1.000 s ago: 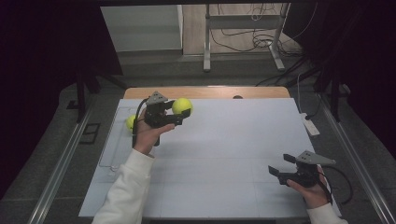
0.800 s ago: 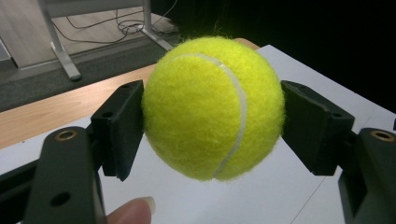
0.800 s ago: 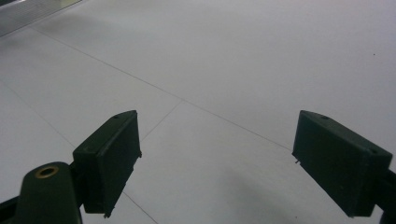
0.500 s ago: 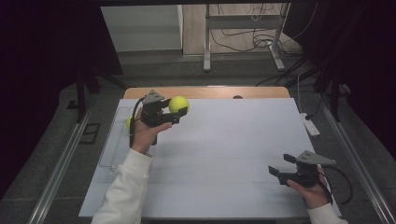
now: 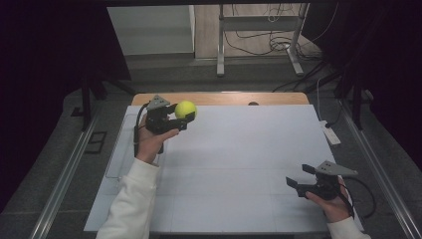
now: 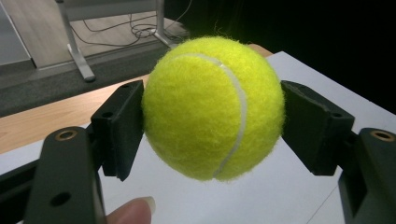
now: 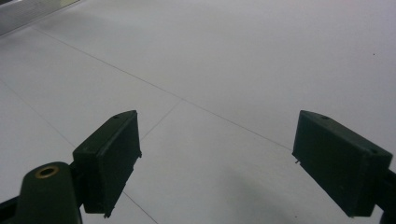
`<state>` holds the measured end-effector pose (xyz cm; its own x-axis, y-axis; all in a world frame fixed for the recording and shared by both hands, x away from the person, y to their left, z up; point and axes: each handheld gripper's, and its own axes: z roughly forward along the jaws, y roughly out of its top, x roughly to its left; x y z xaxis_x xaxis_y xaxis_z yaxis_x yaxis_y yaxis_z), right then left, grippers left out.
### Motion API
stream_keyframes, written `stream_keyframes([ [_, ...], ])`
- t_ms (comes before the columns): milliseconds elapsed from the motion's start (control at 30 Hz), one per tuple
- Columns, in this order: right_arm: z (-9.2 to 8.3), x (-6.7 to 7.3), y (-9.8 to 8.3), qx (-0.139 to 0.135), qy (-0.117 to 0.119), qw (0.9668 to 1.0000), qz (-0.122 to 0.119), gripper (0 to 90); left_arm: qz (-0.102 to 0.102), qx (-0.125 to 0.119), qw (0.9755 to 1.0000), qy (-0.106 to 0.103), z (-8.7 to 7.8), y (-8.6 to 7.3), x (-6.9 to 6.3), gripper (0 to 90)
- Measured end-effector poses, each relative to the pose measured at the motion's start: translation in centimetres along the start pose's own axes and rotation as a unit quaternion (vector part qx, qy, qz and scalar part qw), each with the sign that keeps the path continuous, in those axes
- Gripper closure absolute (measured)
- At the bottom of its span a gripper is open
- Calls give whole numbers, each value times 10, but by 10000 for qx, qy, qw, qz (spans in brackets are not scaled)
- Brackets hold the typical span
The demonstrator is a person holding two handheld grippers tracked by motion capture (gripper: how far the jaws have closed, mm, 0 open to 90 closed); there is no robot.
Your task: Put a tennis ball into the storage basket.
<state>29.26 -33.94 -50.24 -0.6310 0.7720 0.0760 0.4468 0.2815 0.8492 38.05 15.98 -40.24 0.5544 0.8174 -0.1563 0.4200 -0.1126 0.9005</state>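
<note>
The right gripper (image 5: pixel 299 179) sits low over the near right part of the white tabletop (image 5: pixel 239 164), well apart from the ball and held by a hand (image 5: pixel 332 204) at the near edge. Its fingers (image 7: pixel 108 158) stand wide with nothing between them, just bare white sheet with thin seam lines underneath.

Farther back on the left, a hand (image 5: pixel 150 142) in a white sleeve (image 5: pixel 130 204) holds the left gripper (image 5: pixel 187 115) above the tabletop's far left part. Its fingers (image 6: pixel 120 126) press on both sides of the yellow-green ball (image 6: pixel 214 107), which hangs clear of the tabletop, close to the wooden strip (image 5: pixel 224 97) along the far edge. Beyond the ball lie grey floor, a metal stand (image 5: pixel 259 35) and cables (image 5: pixel 259 47).
</note>
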Motion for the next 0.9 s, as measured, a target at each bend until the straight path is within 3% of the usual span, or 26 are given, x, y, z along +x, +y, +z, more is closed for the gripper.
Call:
stream_keyframes([
  [900,0,0,0,11,-12,10000,-13,150,-130,29,9996,235,-8,-2,15,272],
])
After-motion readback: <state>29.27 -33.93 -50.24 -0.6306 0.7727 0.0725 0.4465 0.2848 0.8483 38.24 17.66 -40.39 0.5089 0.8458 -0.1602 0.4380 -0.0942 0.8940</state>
